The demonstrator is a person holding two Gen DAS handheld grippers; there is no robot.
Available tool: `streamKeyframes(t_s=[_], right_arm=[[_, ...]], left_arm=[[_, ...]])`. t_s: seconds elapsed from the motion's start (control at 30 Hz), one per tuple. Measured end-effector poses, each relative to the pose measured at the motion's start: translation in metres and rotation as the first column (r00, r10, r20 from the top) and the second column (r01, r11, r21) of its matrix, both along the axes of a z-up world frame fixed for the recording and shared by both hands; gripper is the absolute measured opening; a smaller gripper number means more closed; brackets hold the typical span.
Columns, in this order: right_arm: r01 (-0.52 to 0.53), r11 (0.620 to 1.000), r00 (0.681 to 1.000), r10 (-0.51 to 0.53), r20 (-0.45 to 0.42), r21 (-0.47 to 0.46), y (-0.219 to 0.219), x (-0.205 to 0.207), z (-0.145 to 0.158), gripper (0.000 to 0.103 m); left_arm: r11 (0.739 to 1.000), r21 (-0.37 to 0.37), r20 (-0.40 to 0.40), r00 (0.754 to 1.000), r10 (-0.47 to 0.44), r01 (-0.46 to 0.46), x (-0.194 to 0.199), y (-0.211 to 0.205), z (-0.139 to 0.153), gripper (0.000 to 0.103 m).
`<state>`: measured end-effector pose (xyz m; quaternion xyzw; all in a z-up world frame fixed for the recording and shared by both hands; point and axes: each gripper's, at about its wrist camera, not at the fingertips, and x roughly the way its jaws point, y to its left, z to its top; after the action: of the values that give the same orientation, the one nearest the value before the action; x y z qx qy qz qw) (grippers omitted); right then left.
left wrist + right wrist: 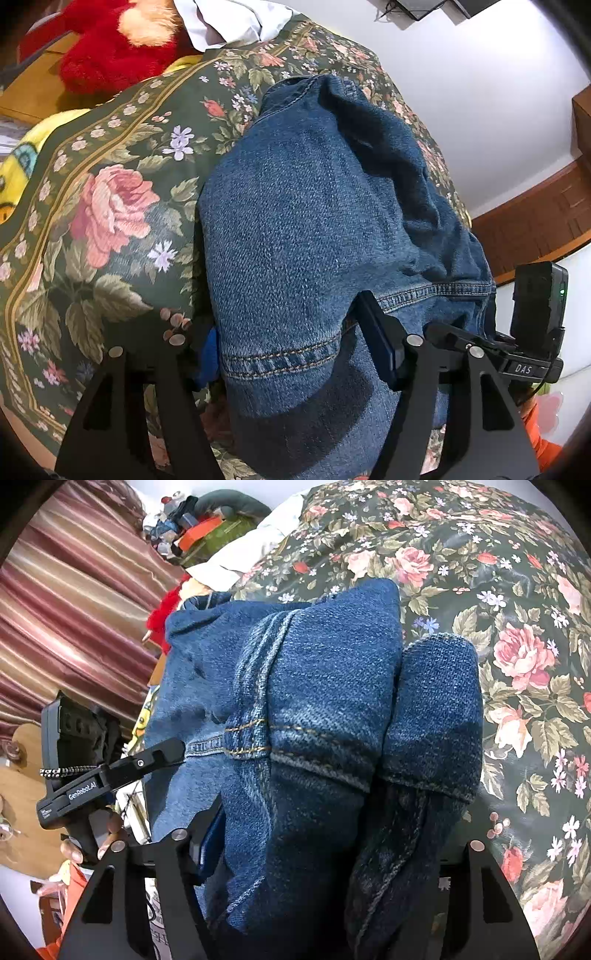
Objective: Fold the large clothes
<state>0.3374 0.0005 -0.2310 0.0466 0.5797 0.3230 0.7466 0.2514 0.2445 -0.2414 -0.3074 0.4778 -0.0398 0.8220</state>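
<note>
Denim jeans point(314, 221), folded in layers, lie on the floral bedspread point(110, 184). Left tongs point(295, 354) grasp the hem end, fabric bunched between both fingers. Right tongs point(317, 849) likewise clench folded denim. Red plush toy point(110, 44) sits at 11 o'clock in the left view.
</note>
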Motion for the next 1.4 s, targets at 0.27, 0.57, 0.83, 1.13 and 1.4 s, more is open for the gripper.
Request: streamKeyframes(t_s=[0.27, 0.57, 0.83, 1.13, 1.4], right_arm=[[-0.061, 0.992, 0.997, 0.066, 0.045, -0.109, -0.005, -0.014, 0.014, 0.08], [-0.082, 0.973, 0.957, 0.137, 0.254, -0.215, -0.03, -0.049, 0.059, 0.088], [-0.092, 0.951, 0.964, 0.159, 0.212, -0.294, -0.055, -0.048, 0.038, 0.092], [-0.127, 0.941, 0.955, 0.201, 0.216, -0.314, -0.076, -0.057, 0.04, 0.094], [-0.105, 0.958, 0.919, 0.196, 0.341, -0.269, -0.071, -0.057, 0.091, 0.094]], left_arm=[[0.943, 0.328, -0.018, 0.998, -0.057, 0.06, -0.017, -0.033, 0.026, 0.068], [0.87, 0.488, 0.072, 0.99, -0.124, 0.073, -0.047, -0.07, 0.062, 0.068], [0.772, 0.62, -0.018, 0.986, -0.165, 0.141, -0.06, -0.097, 0.021, 0.09], [0.732, 0.666, -0.05, 0.988, -0.147, 0.142, -0.089, -0.078, 0.014, 0.093], [0.764, 0.644, 0.059, 0.993, -0.104, 0.042, -0.074, -0.059, 0.057, 0.093]])
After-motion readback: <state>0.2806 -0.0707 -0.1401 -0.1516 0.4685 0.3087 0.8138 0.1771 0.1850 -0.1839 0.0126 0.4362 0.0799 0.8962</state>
